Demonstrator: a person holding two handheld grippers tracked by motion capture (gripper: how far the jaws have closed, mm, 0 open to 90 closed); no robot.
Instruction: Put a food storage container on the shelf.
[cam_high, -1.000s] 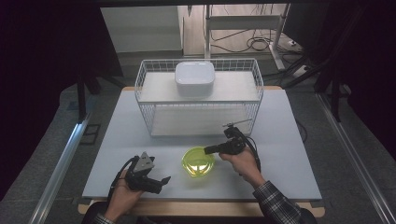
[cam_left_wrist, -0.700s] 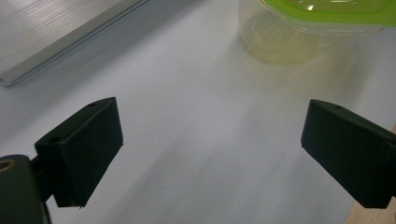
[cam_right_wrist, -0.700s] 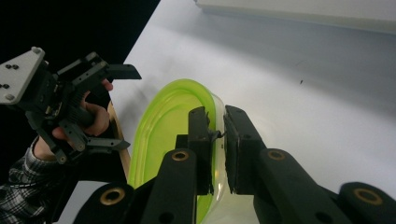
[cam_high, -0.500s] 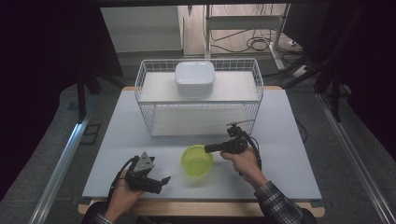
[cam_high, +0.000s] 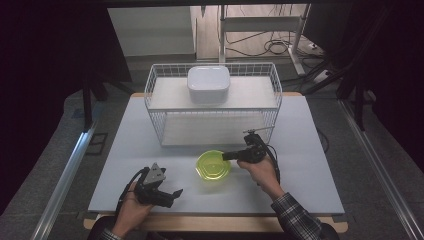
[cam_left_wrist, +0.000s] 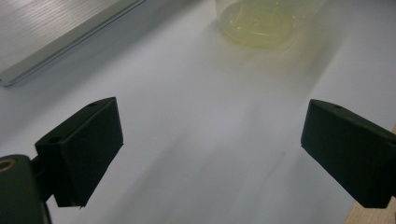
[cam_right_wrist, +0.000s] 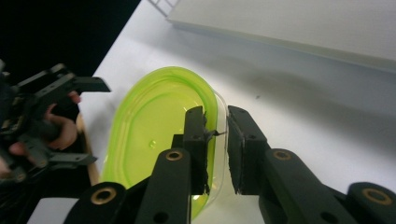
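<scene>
A translucent yellow-green bowl (cam_high: 214, 167) sits on the white table (cam_high: 310, 165) in front of the wire basket. My right gripper (cam_high: 226, 156) reaches its right rim from the side. In the right gripper view, the bowl (cam_right_wrist: 154, 135) has its thin rim between the two jaws of the right gripper (cam_right_wrist: 215, 126). These jaws have just been opening, and a small gap shows at the rim. My left gripper (cam_high: 176, 195) rests near the front edge, left of the bowl. It stands wide open (cam_left_wrist: 210, 135) over bare table, with the bowl (cam_left_wrist: 259, 21) ahead of it.
A white wire basket (cam_high: 215, 100) stands at the back of the table. A white lidded container (cam_high: 208, 84) sits on its upper shelf. The left hand and its gripper (cam_right_wrist: 51, 112) show beyond the bowl in the right gripper view. Dark floor surrounds the table.
The green bowl has shifted very slightly away from the front edge. Both hands stay where they were.
</scene>
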